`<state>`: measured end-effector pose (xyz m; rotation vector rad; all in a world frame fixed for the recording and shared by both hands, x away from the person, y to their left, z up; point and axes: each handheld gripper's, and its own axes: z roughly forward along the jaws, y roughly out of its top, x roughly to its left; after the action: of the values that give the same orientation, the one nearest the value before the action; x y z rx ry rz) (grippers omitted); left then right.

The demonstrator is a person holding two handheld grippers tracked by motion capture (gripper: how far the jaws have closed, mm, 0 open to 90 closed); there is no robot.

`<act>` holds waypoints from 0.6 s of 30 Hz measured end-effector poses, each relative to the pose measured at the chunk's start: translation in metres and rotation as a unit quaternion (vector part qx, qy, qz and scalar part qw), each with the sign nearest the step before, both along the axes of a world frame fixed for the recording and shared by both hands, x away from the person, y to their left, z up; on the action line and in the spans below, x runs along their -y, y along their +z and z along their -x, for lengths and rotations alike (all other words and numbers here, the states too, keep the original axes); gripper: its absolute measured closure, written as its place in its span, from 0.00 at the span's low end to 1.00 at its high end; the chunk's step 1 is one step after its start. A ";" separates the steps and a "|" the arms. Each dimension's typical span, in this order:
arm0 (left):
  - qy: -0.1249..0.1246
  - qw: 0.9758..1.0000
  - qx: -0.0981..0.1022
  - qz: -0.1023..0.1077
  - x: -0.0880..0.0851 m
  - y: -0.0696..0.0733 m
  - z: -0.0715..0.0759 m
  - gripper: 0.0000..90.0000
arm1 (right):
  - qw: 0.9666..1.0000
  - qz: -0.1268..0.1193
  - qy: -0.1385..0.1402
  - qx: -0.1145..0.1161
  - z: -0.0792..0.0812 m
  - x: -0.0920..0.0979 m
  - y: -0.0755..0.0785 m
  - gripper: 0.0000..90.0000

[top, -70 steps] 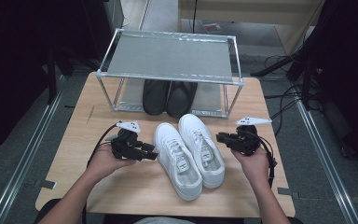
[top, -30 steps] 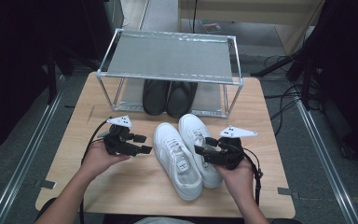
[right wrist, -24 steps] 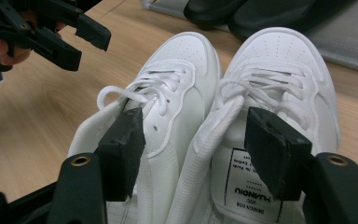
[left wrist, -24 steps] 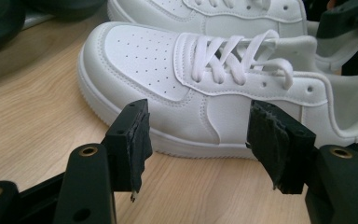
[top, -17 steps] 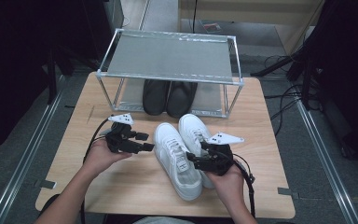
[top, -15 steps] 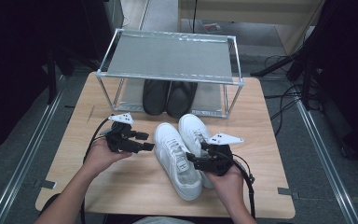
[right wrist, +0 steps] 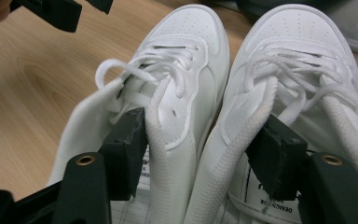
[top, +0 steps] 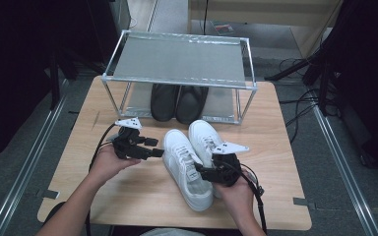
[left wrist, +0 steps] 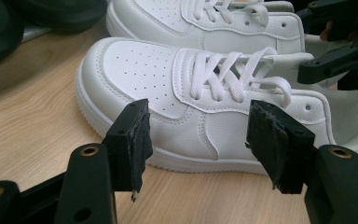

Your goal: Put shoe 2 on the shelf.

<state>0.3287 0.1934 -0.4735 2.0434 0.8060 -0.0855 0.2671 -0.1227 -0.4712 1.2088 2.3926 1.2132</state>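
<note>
- Sneakers first: the pair of white lace-up sneakers sits side by side on the wooden table, toes pointing at the wire shoe rack, which has a pair of black shoes parked under it.
- Right gripper is over the heel end of the pair, jaws spread wide. In its own view one jaw sits inside the opening of the left sneaker and the other inside the right sneaker, so the two inner collar walls lie between the jaws. Nothing pinched yet.
- Left gripper is just beside the outer side of the nearer sneaker, roughly at the laces, jaws also wide apart and holding nothing.
- Handling guess: these look light, with smooth synthetic leather uppers that could be a bit slippery, and padded collars that squash easily.
- Best grab is probably right there, both inner collars squeezed together so the pair lifts as one. Sidewalls or toe caps seem too broad and slick.
- Watch out for the loose laces snagging a jaw.
</note>
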 end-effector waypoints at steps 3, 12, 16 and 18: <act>0.004 1.000 0.001 0.002 -0.002 0.000 0.000 0.44 | 1.000 -0.002 -0.012 -0.009 -0.002 -0.002 0.002 0.44; 0.002 1.000 0.001 0.000 -0.001 0.001 0.000 0.45 | 0.998 0.035 -0.023 0.036 0.006 -0.011 -0.005 0.54; 0.001 1.000 0.000 0.003 -0.002 0.001 0.000 0.45 | 0.998 0.036 -0.023 0.045 0.006 -0.010 -0.005 0.66; 0.002 1.000 -0.001 0.006 -0.002 0.001 0.000 0.45 | 0.997 0.037 -0.027 0.056 0.009 -0.010 -0.006 0.74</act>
<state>0.3289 0.1949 -0.4728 2.0312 0.8082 -0.0908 0.2585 -0.1131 -0.4772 1.1442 2.2873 1.1360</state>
